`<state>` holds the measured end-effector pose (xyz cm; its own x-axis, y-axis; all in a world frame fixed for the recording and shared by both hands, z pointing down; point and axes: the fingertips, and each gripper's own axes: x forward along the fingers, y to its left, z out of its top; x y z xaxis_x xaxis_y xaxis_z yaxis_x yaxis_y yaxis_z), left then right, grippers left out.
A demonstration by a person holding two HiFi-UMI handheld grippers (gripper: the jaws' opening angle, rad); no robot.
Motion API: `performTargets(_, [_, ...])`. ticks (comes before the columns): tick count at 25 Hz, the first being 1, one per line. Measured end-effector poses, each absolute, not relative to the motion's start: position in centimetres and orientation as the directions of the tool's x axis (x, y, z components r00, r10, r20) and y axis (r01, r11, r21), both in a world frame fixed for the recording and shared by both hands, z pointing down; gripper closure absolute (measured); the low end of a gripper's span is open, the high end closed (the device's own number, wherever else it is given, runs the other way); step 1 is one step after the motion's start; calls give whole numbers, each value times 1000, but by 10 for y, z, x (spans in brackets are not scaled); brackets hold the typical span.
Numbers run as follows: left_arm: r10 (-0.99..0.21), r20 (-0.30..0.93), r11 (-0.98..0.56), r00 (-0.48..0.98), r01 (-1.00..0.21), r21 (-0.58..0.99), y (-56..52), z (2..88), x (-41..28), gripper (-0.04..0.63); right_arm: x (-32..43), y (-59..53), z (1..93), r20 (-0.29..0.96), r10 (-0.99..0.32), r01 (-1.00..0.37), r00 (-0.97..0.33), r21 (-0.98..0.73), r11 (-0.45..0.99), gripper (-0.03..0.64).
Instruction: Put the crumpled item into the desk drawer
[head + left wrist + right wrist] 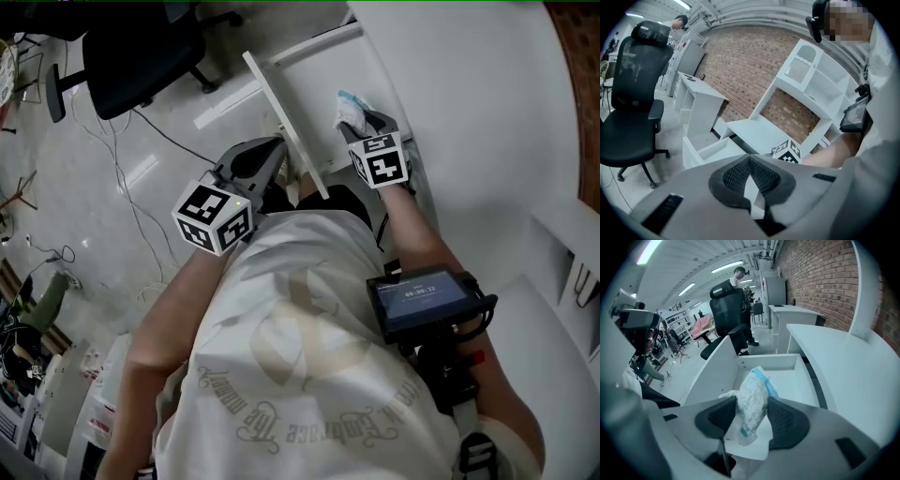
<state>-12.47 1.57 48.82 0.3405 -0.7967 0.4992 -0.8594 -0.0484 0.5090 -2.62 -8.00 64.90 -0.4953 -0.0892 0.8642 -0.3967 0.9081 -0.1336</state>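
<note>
The crumpled item point(754, 390), a white wad with a blue edge, sits between the pads of my right gripper point(751, 405), which is shut on it. That gripper hangs tilted down over the open white desk drawer point(790, 380). In the head view the crumpled item point(351, 110) shows just past the right gripper point(364, 127), beside the drawer's panel point(281, 108). My left gripper point(272, 155) hovers on the panel's other side, away from the drawer point(705, 150). The left gripper point(750, 160) has its pads met at the tips; a thin white sliver shows lower between them.
The white desk top point(469, 112) spreads to the right, with a white shelf unit point(572, 253) on it. A black office chair point(141, 56) and loose cables point(122, 159) are on the floor to the left. Another white desk point(701, 101) stands by the brick wall.
</note>
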Motion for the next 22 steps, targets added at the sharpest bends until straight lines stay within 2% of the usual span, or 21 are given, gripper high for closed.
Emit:
performTargets(14, [-811, 534, 85, 239, -855, 512, 26, 494, -119, 575, -40, -86, 681, 889, 8, -285, -459, -156, 946, 390])
performTargets(22, [-801, 563, 145, 204, -846, 514, 34, 534, -144, 575, -70, -88, 743, 907, 35, -264, -420, -159, 951, 389])
